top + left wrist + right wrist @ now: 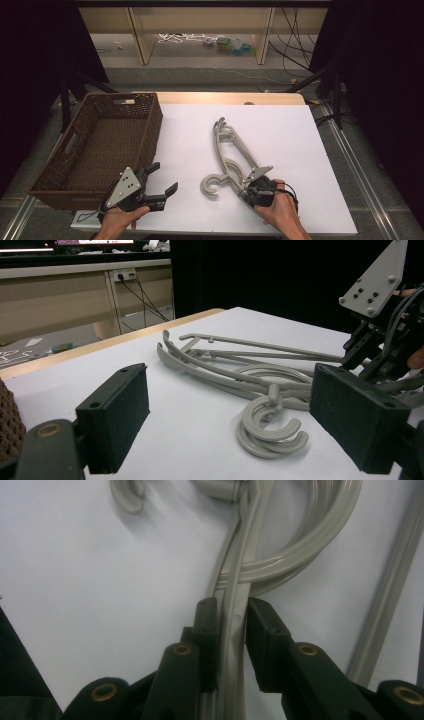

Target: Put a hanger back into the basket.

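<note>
A stack of grey plastic hangers [231, 155] lies on the white table top [285, 125], hooks toward the near edge. My right gripper [248, 189] is at their near end, low over the table. In the right gripper view it [231, 612] is shut on one thin arm of a hanger [234, 630], a pad pressed against each side. My left gripper [163, 178] stands open beside the basket, nothing between its jaws. The left gripper view looks between its wide-apart pads [117, 415] at the hangers [235, 370] and the right gripper [380, 352] beyond.
A brown wicker basket [150, 130] sits at the table's left edge, with nothing visible inside it. Wooden shelving legs and cables lie on the floor beyond the table's far side. Dark curtains flank both sides.
</note>
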`<state>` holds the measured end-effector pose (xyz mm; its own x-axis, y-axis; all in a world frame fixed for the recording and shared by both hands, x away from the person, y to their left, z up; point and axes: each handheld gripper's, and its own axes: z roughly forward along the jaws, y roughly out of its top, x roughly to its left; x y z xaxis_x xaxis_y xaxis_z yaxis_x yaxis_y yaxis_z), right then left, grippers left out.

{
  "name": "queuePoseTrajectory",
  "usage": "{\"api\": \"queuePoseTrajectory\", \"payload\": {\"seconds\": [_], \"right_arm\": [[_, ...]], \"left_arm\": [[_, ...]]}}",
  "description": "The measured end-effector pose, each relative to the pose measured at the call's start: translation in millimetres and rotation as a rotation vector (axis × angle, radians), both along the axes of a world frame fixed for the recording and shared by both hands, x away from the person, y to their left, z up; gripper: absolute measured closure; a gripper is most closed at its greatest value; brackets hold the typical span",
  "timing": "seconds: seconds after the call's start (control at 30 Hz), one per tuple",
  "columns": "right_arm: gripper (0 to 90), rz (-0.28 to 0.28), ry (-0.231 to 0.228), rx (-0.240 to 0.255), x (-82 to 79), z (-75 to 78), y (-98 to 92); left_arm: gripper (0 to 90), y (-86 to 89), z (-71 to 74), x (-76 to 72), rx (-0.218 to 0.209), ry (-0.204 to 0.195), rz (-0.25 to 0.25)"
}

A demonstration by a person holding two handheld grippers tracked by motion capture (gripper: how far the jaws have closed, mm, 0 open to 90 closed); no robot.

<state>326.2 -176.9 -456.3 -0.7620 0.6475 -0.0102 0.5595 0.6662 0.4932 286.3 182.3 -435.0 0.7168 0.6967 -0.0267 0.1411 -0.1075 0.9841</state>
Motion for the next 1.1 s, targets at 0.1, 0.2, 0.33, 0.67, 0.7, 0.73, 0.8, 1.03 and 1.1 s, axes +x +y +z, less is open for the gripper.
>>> {"api": "queuePoseTrajectory", "payload": {"seconds": [0.1,0.2,0.33,0.67,0.7,0.73,0.8,1.03,1.1], "right_arm": [[78.7,-0.001,-0.013,0.004,0.0,2.5,-0.9],[79.3,-0.004,-0.012,0.006,-1.3,6.8,-1.5],[80.1,-0.010,-0.018,0.008,-3.7,14.1,-2.7],[82.5,0.022,-0.146,-0.064,-7.9,35.8,-14.6],[82.6,0.024,-0.149,-0.063,-8.6,38.3,-15.9],[82.6,0.036,-0.154,-0.058,-9.0,40.7,-17.3],[82.7,0.035,-0.170,-0.053,-10.3,44.6,-19.1],[82.9,0.066,-0.198,-0.019,-11.6,55.5,-26.0],[82.9,0.069,-0.204,-0.007,-12.2,58.5,-27.6]], "left_arm": [[15.8,0.3,0.5,0.2,0.001,-0.005,-0.002],[15.8,0.5,0.4,0.2,0.003,-0.005,-0.003],[15.9,0.4,0.6,0.2,-0.001,-0.004,-0.002],[15.9,1.7,1.8,0.0,-0.006,-0.008,0.005],[15.9,1.6,1.8,-0.1,-0.004,-0.009,0.005],[15.9,1.7,1.8,0.0,0.003,-0.014,0.004],[15.9,1.7,1.9,0.0,0.001,-0.012,0.005],[16.0,1.8,2.2,0.1,0.005,-0.013,0.007],[16.1,2.7,2.7,2.7,0.033,-0.054,-0.004]]}}
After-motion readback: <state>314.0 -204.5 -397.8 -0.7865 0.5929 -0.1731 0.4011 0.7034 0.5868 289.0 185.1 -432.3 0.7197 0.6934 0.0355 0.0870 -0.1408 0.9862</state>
